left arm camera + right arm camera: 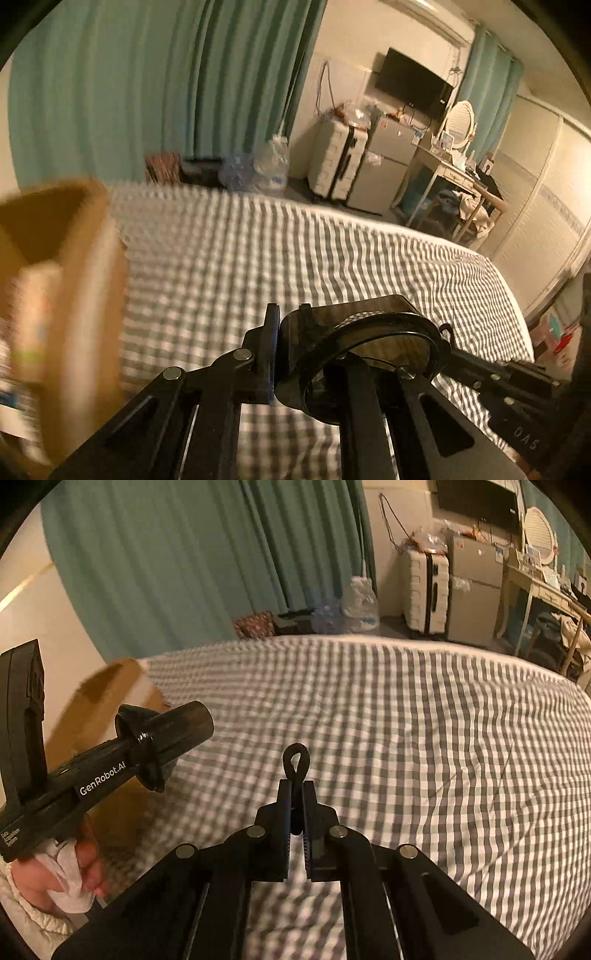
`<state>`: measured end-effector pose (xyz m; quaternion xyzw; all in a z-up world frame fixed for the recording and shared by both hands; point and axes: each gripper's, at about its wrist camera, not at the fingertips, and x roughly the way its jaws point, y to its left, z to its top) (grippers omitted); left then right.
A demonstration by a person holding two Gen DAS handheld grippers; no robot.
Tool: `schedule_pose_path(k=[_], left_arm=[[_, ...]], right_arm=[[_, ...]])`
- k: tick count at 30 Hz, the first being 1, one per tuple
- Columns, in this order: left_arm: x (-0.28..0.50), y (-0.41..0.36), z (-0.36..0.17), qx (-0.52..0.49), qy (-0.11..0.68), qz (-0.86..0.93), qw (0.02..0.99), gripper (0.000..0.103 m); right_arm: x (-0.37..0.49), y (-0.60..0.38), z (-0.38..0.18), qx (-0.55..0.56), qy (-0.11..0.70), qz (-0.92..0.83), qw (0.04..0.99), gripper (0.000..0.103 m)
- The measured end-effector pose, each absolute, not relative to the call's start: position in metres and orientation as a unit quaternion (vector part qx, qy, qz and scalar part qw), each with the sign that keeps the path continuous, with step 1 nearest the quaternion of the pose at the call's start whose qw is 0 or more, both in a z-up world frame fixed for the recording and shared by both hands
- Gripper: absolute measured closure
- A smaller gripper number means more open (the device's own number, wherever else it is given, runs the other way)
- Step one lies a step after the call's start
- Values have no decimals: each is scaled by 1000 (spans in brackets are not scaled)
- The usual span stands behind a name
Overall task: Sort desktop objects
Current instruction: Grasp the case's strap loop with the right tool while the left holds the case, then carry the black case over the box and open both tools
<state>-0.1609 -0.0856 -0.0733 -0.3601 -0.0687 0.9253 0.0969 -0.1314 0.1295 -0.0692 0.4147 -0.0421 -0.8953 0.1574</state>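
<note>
My left gripper [286, 325] is shut on a black magnifying glass [369, 354], gripping its folded black case above the checked bed; the round lens lies to the right of the fingers. A brown cardboard box [74, 258] is close at the left, blurred, with packets inside. My right gripper [296, 794] is shut on a thin black item with a loop [295, 760] sticking out past the fingertips. The box also shows at the left in the right wrist view [122, 686], partly hidden behind the left gripper's body [110, 771].
A grey and white checked bedsheet [424, 738] covers the bed. Beyond it are teal curtains [203, 554], suitcases [424, 590], a small fridge [476, 594], a dressing table [450, 173] and a wall TV [413, 81].
</note>
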Motion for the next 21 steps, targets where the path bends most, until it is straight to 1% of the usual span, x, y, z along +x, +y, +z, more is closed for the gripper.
schedule_pose_path(k=[4, 9, 12, 15, 18, 21], left_arm=[[-145, -104, -23, -350, -54, 931, 84, 93], [-124, -141, 33, -315, -14, 948, 53, 93], [-115, -175, 62, -312, -12, 949, 49, 93], [-107, -211, 88, -291, 15, 956, 22, 93], [-102, -248, 96, -289, 4, 957, 8, 93], [-101, -288, 87, -303, -25, 953, 4, 93]], right_arm=[[-108, 104, -18, 380, -48, -904, 189, 98], [-82, 56, 39, 337, -32, -911, 235, 98], [-73, 25, 67, 321, -30, -910, 261, 98], [-62, -12, 93, 304, -16, -910, 282, 98], [-55, -52, 106, 296, -13, -904, 307, 98], [-60, -88, 100, 314, -30, -890, 330, 98]])
